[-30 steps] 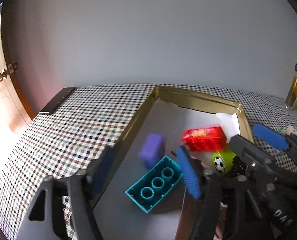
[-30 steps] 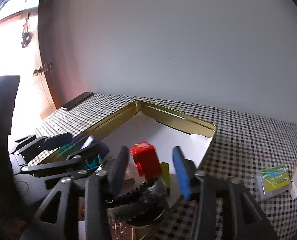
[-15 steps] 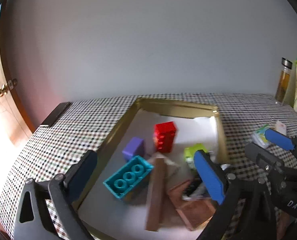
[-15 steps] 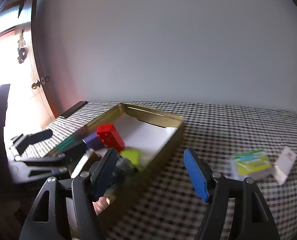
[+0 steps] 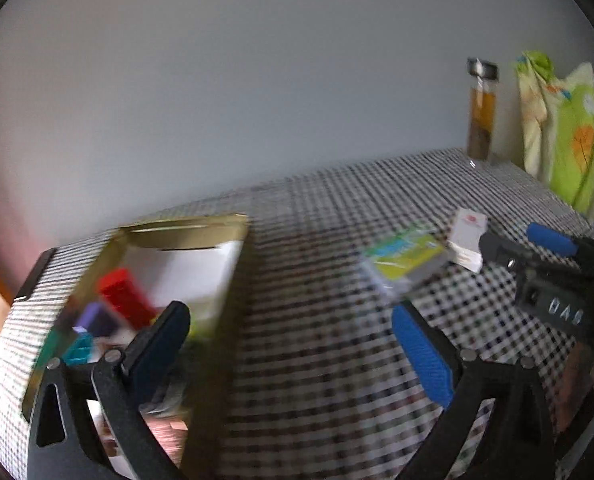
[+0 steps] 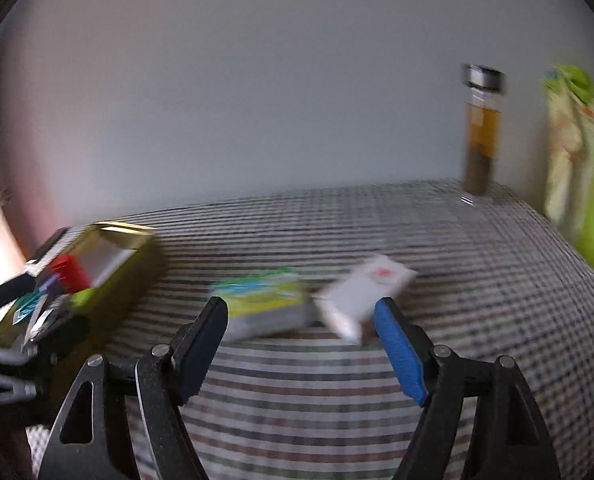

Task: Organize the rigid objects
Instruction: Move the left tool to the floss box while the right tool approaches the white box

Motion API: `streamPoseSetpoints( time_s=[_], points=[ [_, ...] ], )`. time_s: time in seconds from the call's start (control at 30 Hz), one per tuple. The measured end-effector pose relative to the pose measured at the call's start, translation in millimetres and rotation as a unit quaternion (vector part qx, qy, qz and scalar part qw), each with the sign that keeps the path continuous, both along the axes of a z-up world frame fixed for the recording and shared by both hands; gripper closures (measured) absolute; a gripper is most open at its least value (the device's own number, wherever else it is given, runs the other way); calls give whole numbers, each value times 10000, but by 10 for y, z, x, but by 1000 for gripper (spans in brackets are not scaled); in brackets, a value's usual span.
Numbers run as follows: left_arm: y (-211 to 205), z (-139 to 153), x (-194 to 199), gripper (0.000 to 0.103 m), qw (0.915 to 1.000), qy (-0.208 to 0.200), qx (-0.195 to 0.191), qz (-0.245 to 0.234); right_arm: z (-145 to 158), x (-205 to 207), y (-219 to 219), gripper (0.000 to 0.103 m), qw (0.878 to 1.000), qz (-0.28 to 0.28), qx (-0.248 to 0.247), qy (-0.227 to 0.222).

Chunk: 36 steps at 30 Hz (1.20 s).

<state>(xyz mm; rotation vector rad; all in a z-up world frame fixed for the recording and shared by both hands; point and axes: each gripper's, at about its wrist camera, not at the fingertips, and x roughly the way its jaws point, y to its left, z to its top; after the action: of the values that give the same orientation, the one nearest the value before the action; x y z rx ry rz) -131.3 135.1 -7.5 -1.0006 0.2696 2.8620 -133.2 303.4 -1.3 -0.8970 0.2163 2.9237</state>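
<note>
1. One gold tin (image 6: 137, 268) at far left, holding a red block (image 6: 71, 274); two small boxes: green box (image 6: 265, 304), white box (image 6: 361, 294), side by side on the checked cloth (image 6: 477, 280); one bottle (image 6: 479, 136) far right.
2. Left gripper (image 5: 293, 348) wide, empty, tilted down; right gripper (image 6: 301, 344) just been opening, empty, near the boxes.

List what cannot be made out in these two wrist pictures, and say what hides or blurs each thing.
- Box label: right wrist view, motion blur smears the print.
- White pack: right wrist view, blurred; only a red mark shows.
- Tin contents: left wrist view, blurred and partly behind the left gripper.
- Bag: left wrist view, cut off by the right edge.
- Bottle contents: right wrist view, too blurred to tell.
</note>
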Motion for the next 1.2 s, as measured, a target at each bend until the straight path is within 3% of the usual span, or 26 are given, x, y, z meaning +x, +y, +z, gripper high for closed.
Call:
streamPoseSetpoints(
  time_s=[0.33,0.73,0.8,0.93,1.2],
  points=[
    [574,-235,-339,1,9987,-437,-103,-239,-195,139,683,23,9930,-732,-890,-260],
    [840,-302,-660,1,9960,-783,343,261,-180,199,772,23,9888,-1026,-1060,-217],
    [840,-322,-748,1,9947,-872,312,446,-177,218,812,23,9880,-1083,-1091,-169],
    [755,-355,-916,1,9881,-1223,759,542,-194,243,854,23,9865,-1132,-1167,-193],
    [759,-334,-1058,1,9824,-1422,1015,663,-187,229,826,23,9870,-1091,-1154,-247]
  ],
)
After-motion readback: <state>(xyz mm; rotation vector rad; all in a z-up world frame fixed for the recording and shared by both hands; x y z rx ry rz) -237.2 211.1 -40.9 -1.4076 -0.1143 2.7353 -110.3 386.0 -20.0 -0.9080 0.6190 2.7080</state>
